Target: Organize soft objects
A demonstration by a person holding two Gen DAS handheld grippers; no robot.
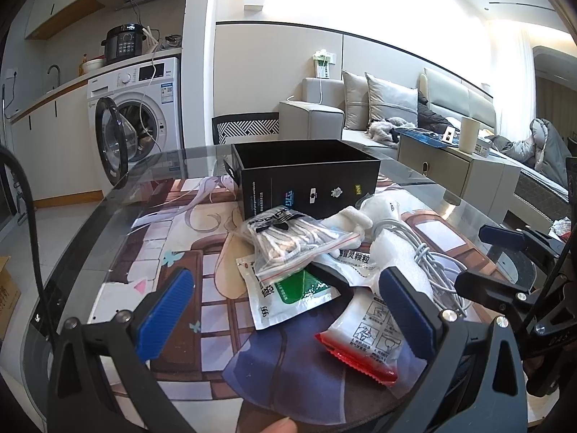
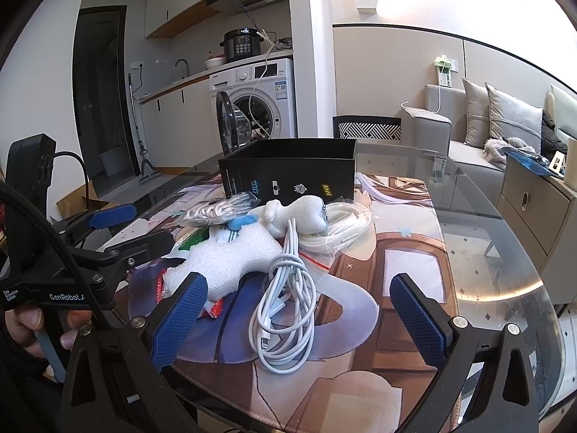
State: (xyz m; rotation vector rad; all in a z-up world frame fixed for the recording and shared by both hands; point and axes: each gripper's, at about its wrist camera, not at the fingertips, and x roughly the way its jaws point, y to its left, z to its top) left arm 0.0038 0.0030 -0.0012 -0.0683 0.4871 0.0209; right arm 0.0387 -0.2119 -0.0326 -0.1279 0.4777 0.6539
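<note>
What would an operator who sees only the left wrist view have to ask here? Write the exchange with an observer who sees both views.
Operator: The finger of my hand-held gripper hides part of the white cable. How does it lie?
Observer: The white cable lies in a loose coil, in front of the open right hand-held gripper, which grips nothing.
Operator: What is to the right of the plush toy?
Observer: A bagged bundle of white cord lies right beside the plush toy, in front of the black box.
</note>
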